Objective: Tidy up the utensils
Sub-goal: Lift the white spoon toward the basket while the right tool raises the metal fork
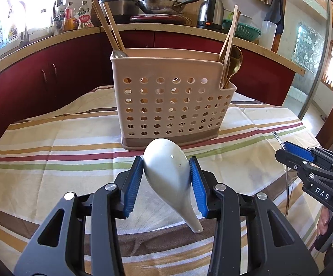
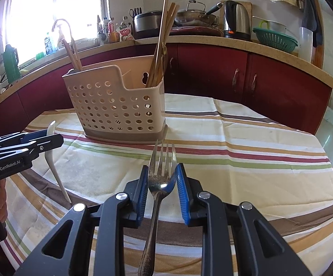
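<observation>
A white ceramic spoon [image 1: 166,172] is pinched at its bowl by the left gripper [image 1: 167,179], handle slanting down toward the striped tablecloth [image 1: 51,151]. The right gripper [image 2: 162,181] clamps a metal fork [image 2: 160,179] by its head, tines toward the perforated beige caddy [image 1: 166,101], which holds chopsticks [image 1: 111,25] and a golden spoon [image 1: 234,62].

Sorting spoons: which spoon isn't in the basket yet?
The white ceramic spoon, held in the left gripper; the gold spoon and grey spoon already stand in the basket.
</observation>
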Tool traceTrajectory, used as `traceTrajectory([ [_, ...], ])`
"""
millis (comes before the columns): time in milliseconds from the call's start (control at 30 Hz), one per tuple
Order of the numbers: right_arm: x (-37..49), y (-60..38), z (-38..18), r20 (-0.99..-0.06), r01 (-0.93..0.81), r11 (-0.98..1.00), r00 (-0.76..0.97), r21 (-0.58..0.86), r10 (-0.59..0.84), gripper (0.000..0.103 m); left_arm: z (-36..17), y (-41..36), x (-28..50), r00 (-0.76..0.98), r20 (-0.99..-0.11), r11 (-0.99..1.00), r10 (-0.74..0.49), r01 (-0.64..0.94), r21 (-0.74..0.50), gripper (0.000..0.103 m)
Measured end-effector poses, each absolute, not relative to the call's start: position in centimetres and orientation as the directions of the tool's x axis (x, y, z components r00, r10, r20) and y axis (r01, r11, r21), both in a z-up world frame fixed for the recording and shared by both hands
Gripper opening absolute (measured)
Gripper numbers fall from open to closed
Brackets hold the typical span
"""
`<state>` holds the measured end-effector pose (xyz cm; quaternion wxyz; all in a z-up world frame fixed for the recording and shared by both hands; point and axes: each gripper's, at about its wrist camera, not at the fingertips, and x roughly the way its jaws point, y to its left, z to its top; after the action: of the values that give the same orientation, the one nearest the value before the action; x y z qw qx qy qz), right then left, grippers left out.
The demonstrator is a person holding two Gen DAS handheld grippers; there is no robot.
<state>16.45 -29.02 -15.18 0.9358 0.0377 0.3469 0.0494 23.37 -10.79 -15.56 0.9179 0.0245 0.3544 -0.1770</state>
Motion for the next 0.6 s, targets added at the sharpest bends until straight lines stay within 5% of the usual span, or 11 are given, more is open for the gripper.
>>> traceTrajectory([
  [333,16.4,-28.9,-14.7,-0.629,-0.067,0.992,0.768,0.109,0.121,0.025,-14.7,-10.3,23.1,0.704,-0.641,0.939,-0.305,0.334,-0.081,0.040],
  [400,16.4,-28.8,-14.7,-0.627,-0.069,0.992,0.769,0.110,0.123,0.025,-14.5,-10.2,23.0,0.709,-0.634,0.939,-0.307,0.334,-0.081,0.029],
  [433,16.4,-28.8,-14.7,-0.626,-0.069,0.992,0.770,0.109,0.122,0.025,-14.5,-10.2,23.1,0.706,-0.638,0.938,-0.306,0.337,-0.077,0.011],
  [600,16.4,-28.8,-14.5,-0.626,-0.067,0.992,0.770,0.110,0.121,0.025,-15.1,-9.9,23.5,0.688,-0.655,0.939,-0.312,0.329,-0.101,0.011],
])
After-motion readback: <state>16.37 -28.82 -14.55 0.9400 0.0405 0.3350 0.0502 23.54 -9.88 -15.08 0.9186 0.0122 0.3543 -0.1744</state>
